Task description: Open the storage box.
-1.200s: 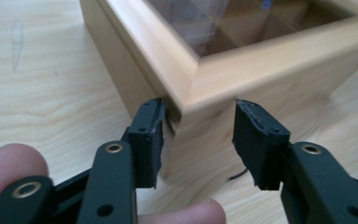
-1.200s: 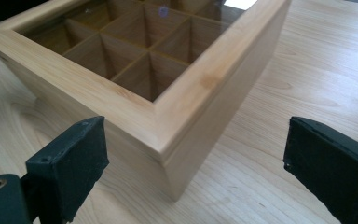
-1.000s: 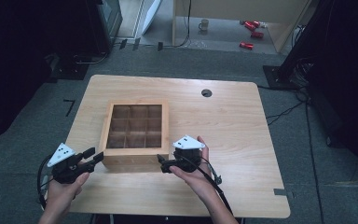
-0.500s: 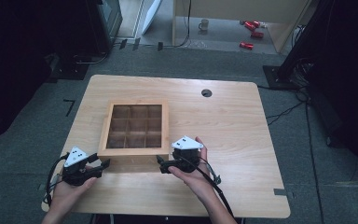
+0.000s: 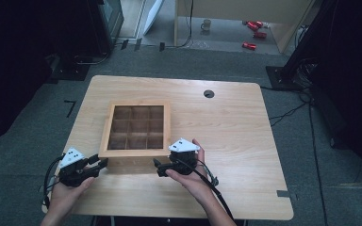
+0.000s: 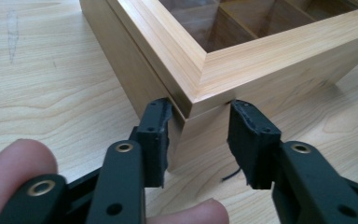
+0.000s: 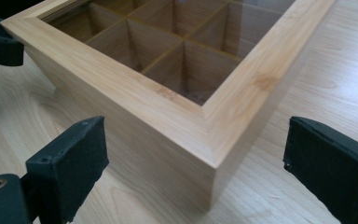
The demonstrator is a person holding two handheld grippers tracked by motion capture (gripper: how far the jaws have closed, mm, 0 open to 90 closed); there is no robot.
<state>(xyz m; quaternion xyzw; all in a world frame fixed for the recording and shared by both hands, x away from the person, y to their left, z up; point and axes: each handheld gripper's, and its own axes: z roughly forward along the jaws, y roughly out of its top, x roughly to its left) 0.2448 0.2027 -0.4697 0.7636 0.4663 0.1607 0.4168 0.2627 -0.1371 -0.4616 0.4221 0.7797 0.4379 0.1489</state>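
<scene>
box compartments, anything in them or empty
Empty as far as visible: the wooden box shows bare wood in its compartments; some far ones are too dark to tell.

a mug [image 5: 207, 24] is standing on the grey floor [image 5: 217, 61] far behind the table, and red cans [image 5: 254, 34] are lying near it. black cables [image 5: 290, 112] are running beside.
</scene>
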